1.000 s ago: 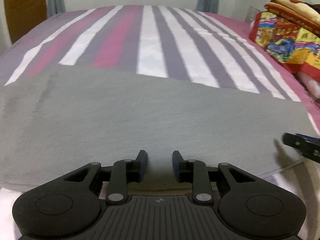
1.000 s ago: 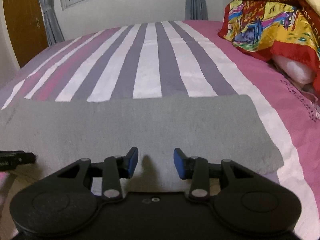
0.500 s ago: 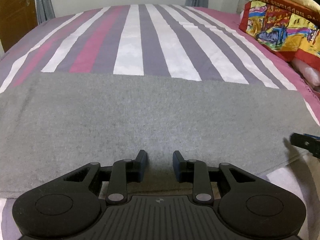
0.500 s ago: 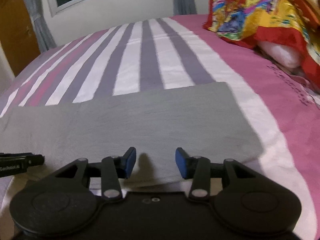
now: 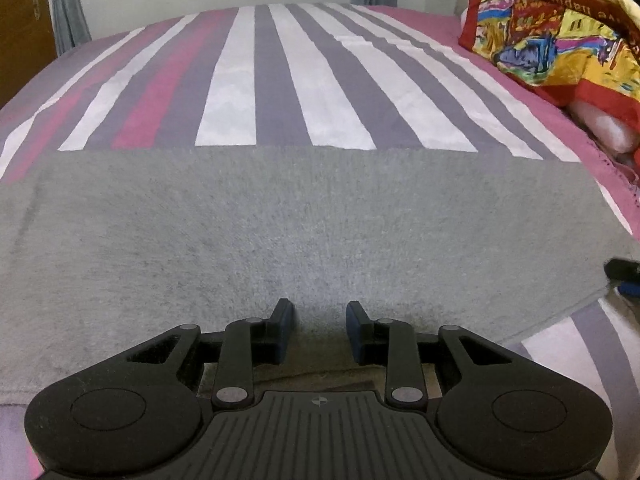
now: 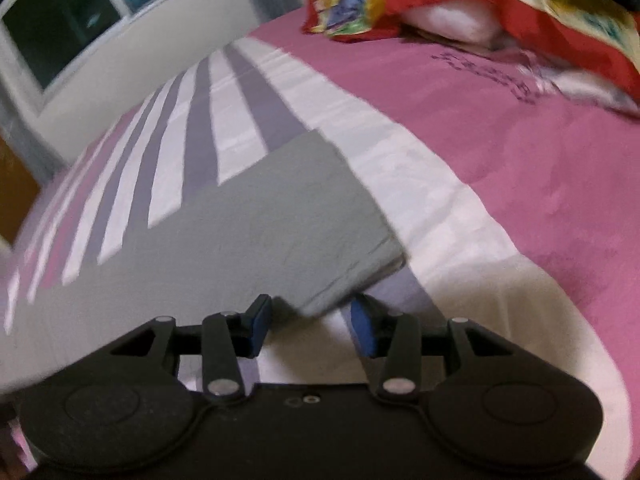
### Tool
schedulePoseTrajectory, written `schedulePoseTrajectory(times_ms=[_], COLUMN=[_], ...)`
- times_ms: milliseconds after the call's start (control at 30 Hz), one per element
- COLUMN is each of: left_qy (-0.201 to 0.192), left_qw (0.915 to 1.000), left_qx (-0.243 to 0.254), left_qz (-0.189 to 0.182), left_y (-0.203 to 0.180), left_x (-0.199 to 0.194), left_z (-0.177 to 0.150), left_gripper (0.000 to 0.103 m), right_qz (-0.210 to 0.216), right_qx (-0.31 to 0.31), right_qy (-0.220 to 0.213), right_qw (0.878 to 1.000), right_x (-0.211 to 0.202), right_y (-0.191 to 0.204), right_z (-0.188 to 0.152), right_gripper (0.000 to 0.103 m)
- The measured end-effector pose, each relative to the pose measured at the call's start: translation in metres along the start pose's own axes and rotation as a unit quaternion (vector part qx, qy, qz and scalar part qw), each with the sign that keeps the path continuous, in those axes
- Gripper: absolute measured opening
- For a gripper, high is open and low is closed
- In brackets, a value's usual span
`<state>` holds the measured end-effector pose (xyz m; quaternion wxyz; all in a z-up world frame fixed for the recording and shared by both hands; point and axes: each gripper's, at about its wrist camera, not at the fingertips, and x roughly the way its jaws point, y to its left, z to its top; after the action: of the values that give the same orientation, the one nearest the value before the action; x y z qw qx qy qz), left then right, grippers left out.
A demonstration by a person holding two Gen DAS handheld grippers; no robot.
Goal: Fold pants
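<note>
We keep both tools spread, left tool (image 5: 320, 322) over the grey pants (image 5: 304, 236), right tool (image 6: 310, 320) at their corner, and should pinch all layers together.

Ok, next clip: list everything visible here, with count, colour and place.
pants: one, grey, folded into a long band across the near part of the bed
bedsheet: one, pink with white and purple stripes, covers the bed
bedding pile: one, red and yellow print, far right on the bed
curtains: two, grey, against the far wall
window: one, dark, far wall
left gripper: black, blue pads, open over the pants' near edge
right gripper: black, blue pads, open at the pants' right end
</note>
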<state>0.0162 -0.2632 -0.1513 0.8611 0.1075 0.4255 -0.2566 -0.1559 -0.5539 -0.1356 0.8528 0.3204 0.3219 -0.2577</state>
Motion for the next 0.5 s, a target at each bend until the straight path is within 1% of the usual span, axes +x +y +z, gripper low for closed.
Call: schedulePoseTrajectory(times_ms=[67,167,200,233,267,300,500], left_qy=[0.003,0.003,0.002,0.001,0.001,0.001,0.003], left_qw=[1.0,1.0,1.0,1.0,1.0,1.0,1.0], left_qx=[-0.002,-0.001,-0.001,-0.001,0.0,0.001,0.0], left_qz=[0.001,0.006,0.006,0.007,0.006,0.006,-0.002], left_y=[0.0,-0.003,-0.003,-0.003,-0.003,-0.003,0.001], left_x=[0.001,0.002,0.002,0.002,0.002,0.002,0.001], left_z=[0.001,0.002,0.001,0.001,0.001,0.001,0.002], left_gripper=[0.03,0.03,0.03,0.03,0.03,0.03,0.03], right_qz=[0.008,0.012,0.013,0.02,0.033,0.038,0.019], right_qx=[0.025,0.042,0.045,0.053,0.063,0.067,0.055], right_qy=[-0.002,-0.006,-0.007,-0.006,-0.003,-0.004,-0.012], right_qw=[1.0,0.999,0.999,0.998,0.997,0.997,0.998], right_x=[0.006,0.013,0.015,0.017,0.017,0.017,0.018], right_y=[-0.005,-0.007,-0.007,-0.008,-0.009,-0.008,-0.002], right_z=[0.005,0.009,0.01,0.011,0.012,0.013,0.014], right_gripper=[0.043,0.035,0.03,0.021,0.017,0.016,0.015])
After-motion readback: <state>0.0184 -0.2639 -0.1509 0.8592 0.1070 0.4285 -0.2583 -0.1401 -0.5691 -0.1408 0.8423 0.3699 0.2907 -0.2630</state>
